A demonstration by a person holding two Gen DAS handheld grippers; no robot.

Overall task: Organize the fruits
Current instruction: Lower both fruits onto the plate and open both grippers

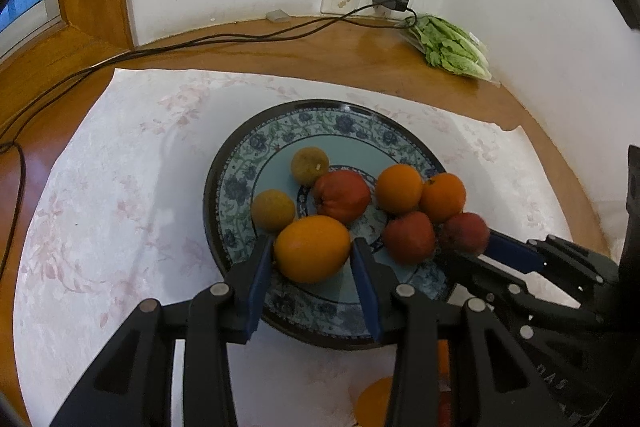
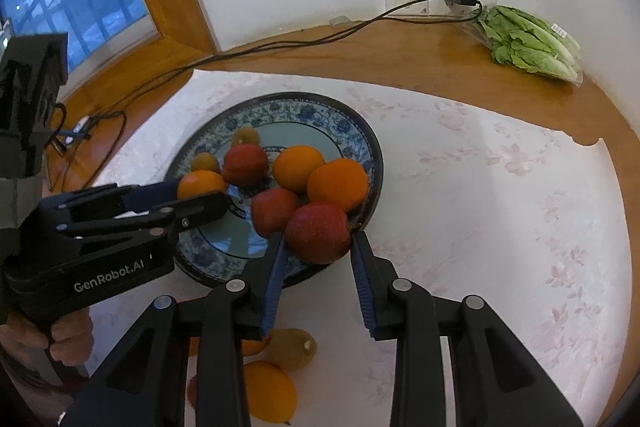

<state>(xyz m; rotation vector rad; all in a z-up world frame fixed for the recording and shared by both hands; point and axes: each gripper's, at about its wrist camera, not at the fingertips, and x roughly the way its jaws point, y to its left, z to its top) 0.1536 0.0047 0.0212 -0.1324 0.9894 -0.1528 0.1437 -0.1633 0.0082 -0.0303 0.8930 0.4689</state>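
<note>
Left gripper (image 1: 312, 251) brackets the orange (image 1: 312, 247) bottom-centre, right gripper (image 2: 318, 241) brackets the red apple (image 2: 318, 233) on the plate (image 2: 352, 131) rim, pads seemingly touching; apple could roll off.

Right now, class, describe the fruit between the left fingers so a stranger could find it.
Find the blue floral plate on the white cloth. At its near edge lies a large oval orange, flanked by blue fingers. It is the biggest fruit there, longer than the round oranges.

White lettering "GenRobot.AI" stands on the black side of the left gripper (image 2: 202, 197)
</note>
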